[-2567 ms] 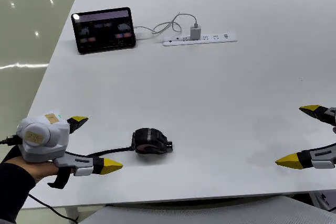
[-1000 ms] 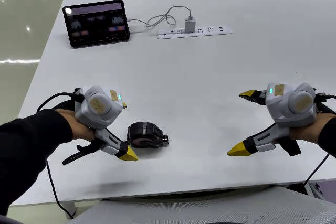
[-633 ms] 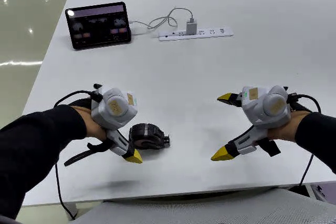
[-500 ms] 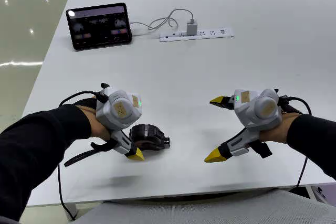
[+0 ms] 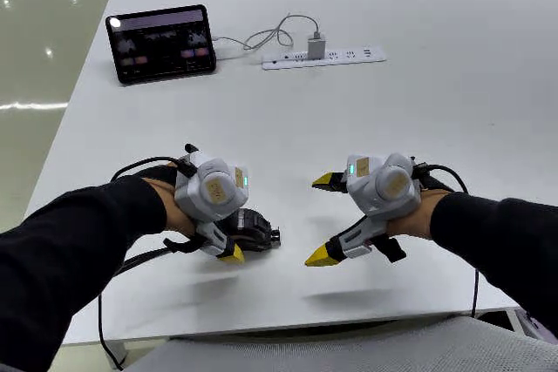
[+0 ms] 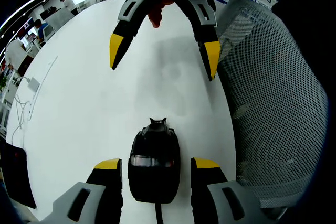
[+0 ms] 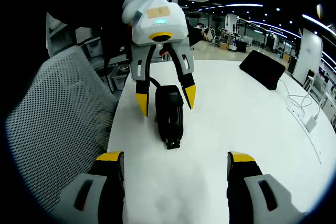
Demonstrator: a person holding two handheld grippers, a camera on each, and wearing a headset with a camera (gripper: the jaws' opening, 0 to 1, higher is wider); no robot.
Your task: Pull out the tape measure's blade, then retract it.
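white table (image 5: 349, 111) bearing tablet (image 5: 161, 43), screen writing too small to read. right gripper (image 5: 319, 219) hovering, jaws spread wide. left gripper (image 6: 157, 162) straddling black tape measure (image 5: 255, 228), jaws apart, tape measure lying near table's front edge.

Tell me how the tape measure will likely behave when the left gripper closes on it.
The tape measure looks like a hard, blocky case, so it probably won't flex between the jaws of the left gripper. On the smooth white table it seems likelier to slide than roll if nudged off-centre.
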